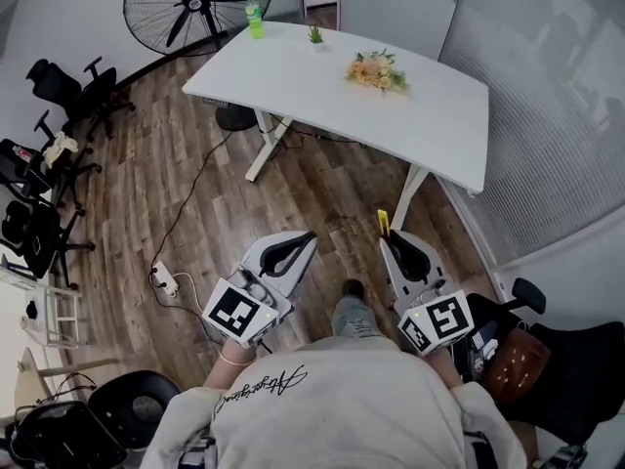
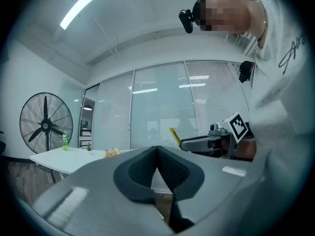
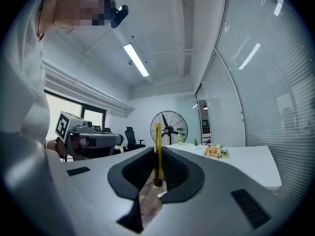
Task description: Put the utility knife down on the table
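A big black floor fan (image 1: pixel 198 8) stands at eleven o'clock in the head view, with a green bottle (image 1: pixel 255 17), a small potted plant (image 1: pixel 315 35) and a bunch of pale flowers (image 1: pixel 377 70) spread from there towards one o'clock. Black office chairs (image 1: pixel 68 96) crowd the nine o'clock edge, and a white power strip (image 1: pixel 164 279) lies on the wooden floor (image 1: pixel 146 193) at about eight, its dark cable (image 1: pixel 190 198) running up towards twelve. At four o'clock a brown bag (image 1: pixel 515 366) sits on another black chair (image 1: pixel 586 360), below the slatted blinds (image 1: pixel 557 96) at two.

Wood-plank floor (image 1: pixel 146 193) under a white bench (image 1: pixel 293 76), black standing fan (image 1: pixel 195 3) and office chairs (image 1: pixel 73 91) beyond, blinded glass wall (image 1: pixel 557 115) alongside, strip light (image 3: pixel 136 59) overhead.
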The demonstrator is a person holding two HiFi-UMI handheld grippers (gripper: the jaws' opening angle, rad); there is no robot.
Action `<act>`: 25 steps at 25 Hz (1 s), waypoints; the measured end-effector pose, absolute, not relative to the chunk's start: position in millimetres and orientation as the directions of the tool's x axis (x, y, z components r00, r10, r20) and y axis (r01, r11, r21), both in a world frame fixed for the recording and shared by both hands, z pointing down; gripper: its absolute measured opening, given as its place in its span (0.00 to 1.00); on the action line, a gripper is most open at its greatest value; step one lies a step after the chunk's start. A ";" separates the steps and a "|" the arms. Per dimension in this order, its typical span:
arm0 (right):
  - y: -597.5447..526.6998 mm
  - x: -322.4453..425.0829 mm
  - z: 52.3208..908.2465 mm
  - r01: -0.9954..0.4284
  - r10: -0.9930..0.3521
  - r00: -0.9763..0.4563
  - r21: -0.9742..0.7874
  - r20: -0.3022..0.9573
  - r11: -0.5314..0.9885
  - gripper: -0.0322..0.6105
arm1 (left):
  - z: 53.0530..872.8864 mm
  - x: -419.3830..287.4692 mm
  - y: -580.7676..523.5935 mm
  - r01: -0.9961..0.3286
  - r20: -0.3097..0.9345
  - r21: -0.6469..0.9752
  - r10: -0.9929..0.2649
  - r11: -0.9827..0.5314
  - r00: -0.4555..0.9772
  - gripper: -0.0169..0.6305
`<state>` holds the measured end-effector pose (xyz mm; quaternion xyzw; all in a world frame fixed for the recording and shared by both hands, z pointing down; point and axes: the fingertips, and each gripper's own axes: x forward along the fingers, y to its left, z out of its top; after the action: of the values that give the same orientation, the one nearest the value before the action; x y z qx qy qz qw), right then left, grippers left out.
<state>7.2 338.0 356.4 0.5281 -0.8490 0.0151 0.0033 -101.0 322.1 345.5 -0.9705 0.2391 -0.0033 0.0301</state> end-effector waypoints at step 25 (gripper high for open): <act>135.5 123.1 341.9 -0.832 -0.832 -0.554 -0.013 0.009 0.554 0.12 | 333.6 21.2 132.3 -0.541 0.011 -0.086 -0.544 -0.836 0.839 0.03</act>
<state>123.1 135.5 341.9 0.4722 -0.8815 0.0077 0.0009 21.2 132.3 333.6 -0.9581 0.2833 -0.0173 0.0399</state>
